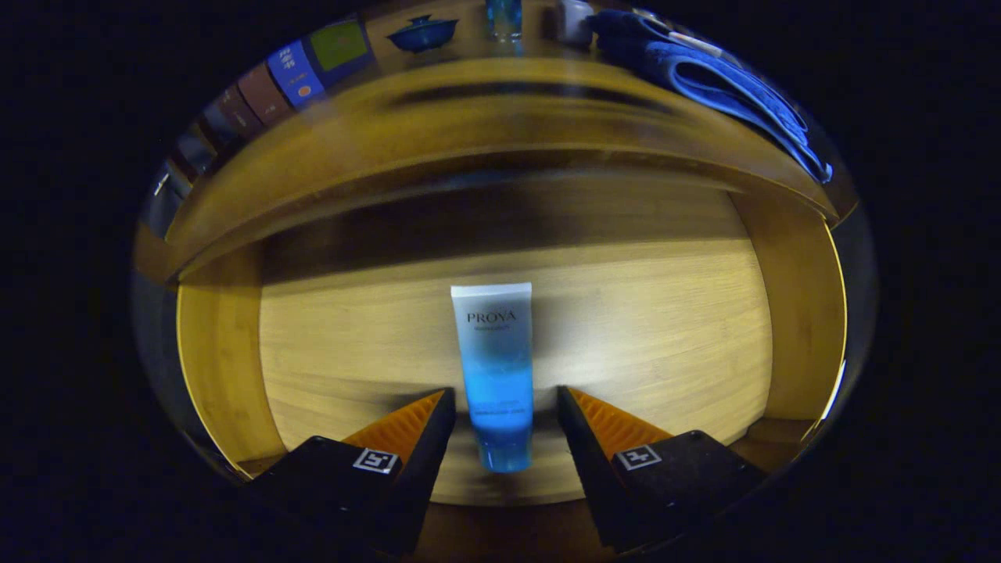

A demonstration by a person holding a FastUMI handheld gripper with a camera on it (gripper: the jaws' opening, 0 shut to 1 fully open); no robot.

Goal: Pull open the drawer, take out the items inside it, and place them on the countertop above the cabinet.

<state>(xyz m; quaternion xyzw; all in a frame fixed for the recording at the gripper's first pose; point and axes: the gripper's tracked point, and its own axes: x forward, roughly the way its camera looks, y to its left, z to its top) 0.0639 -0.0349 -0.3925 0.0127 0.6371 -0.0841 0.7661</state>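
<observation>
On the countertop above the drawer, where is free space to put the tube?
The countertop is bare along its front edge, between the books and the blue towel. Its back is crowded by a bowl and a glass. The tongs are open around the tube in the drawer.

The gripper has two wedge-shaped fingers that taper from broad bases to narrow, blunt tips. The sloping top face of each finger is ribbed with fine, close-set ridges, while the inner faces are flat and smooth. Each finger grows out of a blocky, hard-edged mount with a matte surface. On each mount sits a small square marker, a black-and-white pattern on a white patch. The fingers stand apart with a tube between them.
</observation>
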